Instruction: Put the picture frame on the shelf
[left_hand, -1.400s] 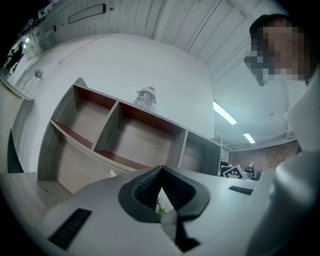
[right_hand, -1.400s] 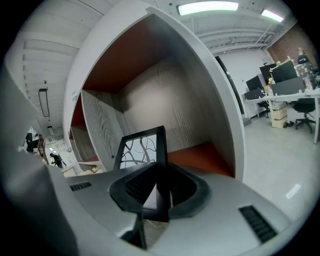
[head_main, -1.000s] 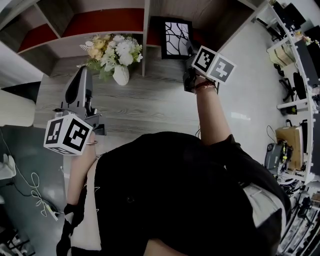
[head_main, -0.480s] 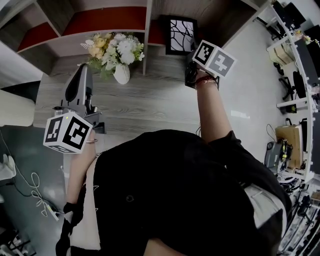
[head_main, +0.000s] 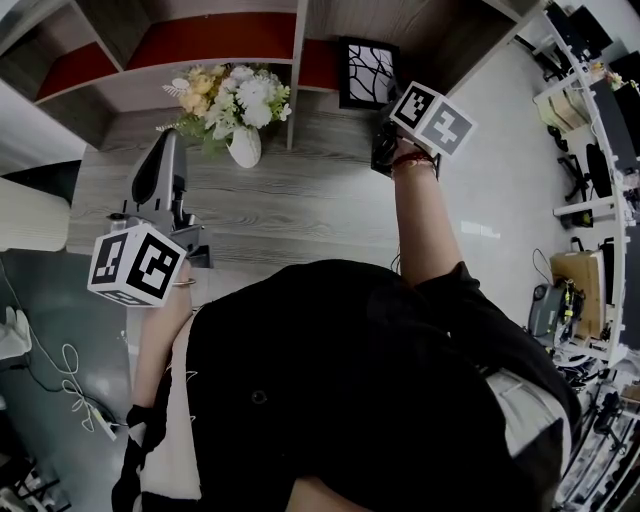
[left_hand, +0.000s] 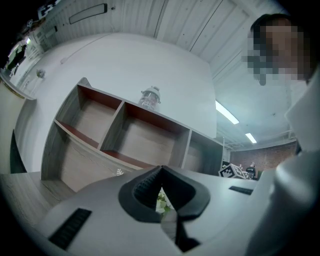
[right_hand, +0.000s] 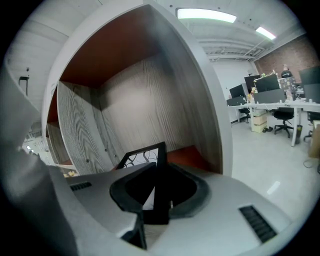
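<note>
Right gripper (right_hand: 158, 174) jaws clamped on black rectangular picture frame (head_main: 362, 73) inside grey wooden shelf (head_main: 296, 70); left gripper (left_hand: 161, 174) jaws together.

One picture frame (head_main: 365, 72): black border, white panel with black branch pattern; stood upright at the mouth of a right-hand compartment of the shelf (head_main: 297, 60). The shelf had grey wood-grain walls and red compartment floors.
</note>
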